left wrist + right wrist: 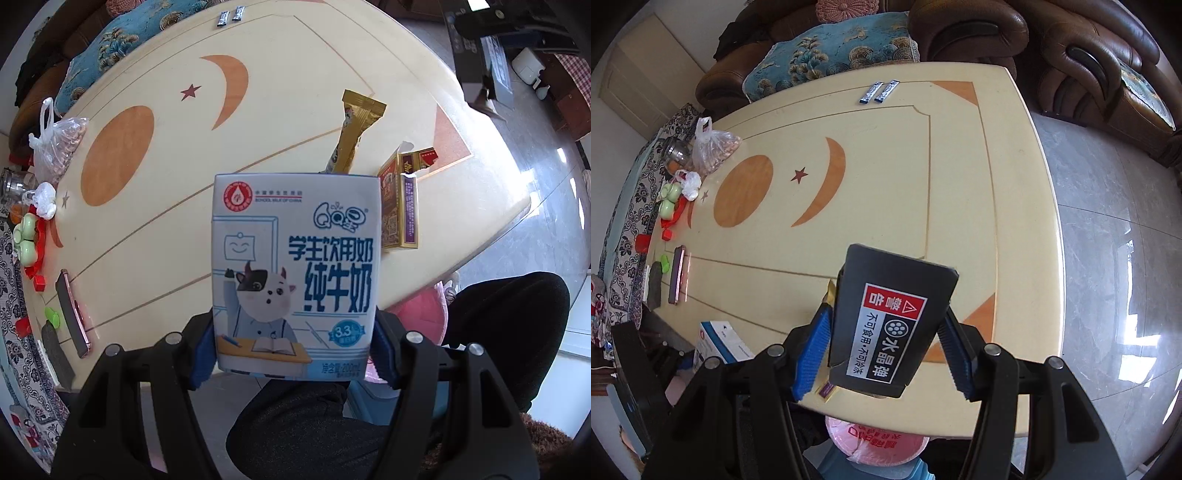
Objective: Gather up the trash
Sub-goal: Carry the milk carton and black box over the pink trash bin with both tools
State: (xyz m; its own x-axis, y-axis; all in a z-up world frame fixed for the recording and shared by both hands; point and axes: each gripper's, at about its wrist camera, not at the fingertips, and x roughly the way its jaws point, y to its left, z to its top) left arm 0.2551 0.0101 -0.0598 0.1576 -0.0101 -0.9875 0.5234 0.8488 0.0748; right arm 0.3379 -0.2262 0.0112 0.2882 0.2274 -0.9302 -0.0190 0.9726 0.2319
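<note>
The left tongs (295, 350) are clenched on a blue-and-white milk carton (295, 273), held above the bench (155, 258) edge with its long axis running along the fingers and its top pointing away from the camera. The right tongs (886, 350) grasp a black box (890, 321), long axis likewise along the fingers, label upside down, above a pink-lined bin (879, 443).

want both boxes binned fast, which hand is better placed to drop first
Right, probably. Its fingers hold the black box with the pink-lined bin showing just below it. The left's milk carton sits over the table edge and a lap, bin off to one side.
</note>
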